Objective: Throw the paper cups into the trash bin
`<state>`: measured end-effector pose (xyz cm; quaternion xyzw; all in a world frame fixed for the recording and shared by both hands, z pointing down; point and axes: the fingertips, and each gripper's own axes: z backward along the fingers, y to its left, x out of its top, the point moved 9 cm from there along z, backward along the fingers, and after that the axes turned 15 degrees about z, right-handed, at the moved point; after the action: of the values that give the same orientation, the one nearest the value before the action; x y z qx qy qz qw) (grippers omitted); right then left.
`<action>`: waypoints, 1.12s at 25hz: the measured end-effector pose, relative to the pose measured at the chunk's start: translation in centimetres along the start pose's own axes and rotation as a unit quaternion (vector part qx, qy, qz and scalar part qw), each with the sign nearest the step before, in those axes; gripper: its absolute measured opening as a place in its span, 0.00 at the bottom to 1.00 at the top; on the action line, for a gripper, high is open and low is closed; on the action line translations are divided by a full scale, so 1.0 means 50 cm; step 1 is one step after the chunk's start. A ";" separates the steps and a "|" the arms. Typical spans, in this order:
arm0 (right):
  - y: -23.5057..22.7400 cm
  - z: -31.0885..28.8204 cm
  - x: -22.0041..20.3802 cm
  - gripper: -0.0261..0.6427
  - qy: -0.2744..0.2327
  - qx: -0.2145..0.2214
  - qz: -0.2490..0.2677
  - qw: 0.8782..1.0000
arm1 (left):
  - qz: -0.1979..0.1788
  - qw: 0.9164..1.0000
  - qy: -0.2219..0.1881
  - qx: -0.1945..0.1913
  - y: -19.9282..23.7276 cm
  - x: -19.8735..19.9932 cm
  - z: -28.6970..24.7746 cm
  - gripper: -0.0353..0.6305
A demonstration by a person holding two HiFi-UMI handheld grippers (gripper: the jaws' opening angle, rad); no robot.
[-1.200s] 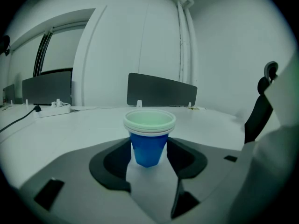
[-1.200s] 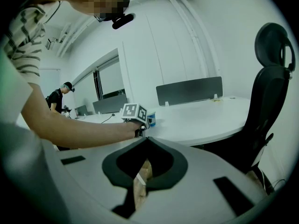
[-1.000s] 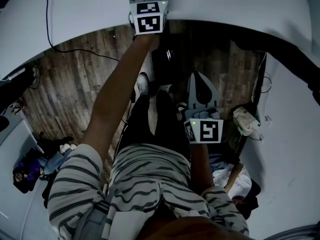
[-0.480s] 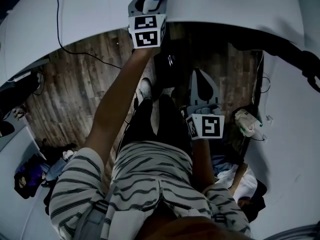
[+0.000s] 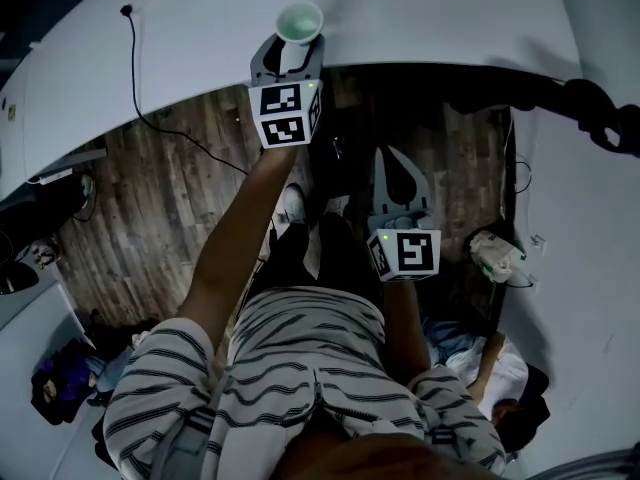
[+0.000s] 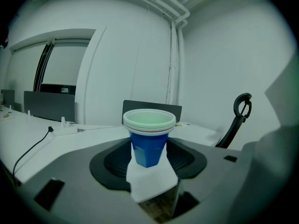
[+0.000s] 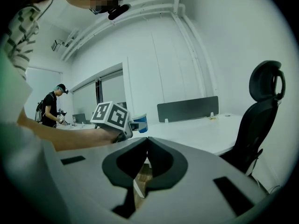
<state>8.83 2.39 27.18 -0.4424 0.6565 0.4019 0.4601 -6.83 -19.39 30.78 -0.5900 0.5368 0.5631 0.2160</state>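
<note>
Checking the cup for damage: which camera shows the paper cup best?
The left gripper view: the paper cup stands upright, close up, blue wall and white rim, between the jaws of the left claw. The head view shows only its rim from above; the right gripper view, a blue sliver behind the marker cube.

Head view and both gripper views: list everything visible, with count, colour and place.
Table: one, white, ahead.
Paper cup: one, maybe nested; blue, green inside; held over the table edge.
Cable: one, black, across table onto floor.
Office chair: one, black, far right.
Floor: dark wood, below.
Other person: one, dark clothes, background left.
Left claw: grey, shut on the cup, extended.
Right claw: grey, shut, empty, near the body.
</note>
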 end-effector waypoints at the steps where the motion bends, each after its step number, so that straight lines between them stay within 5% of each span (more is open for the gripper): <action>1: 0.000 0.005 0.004 0.06 -0.001 -0.002 -0.002 1.000 | -0.004 1.000 0.000 -0.001 -0.003 0.002 0.010 0.43; 28: -0.002 0.074 0.089 0.06 -0.029 -0.026 0.038 0.999 | -0.002 0.997 0.018 -0.071 -0.122 0.012 0.284 0.43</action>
<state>9.01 4.89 21.93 -0.4170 0.6487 0.4486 0.4516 -7.77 -5.38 24.26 -0.6149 0.4980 0.5887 0.1651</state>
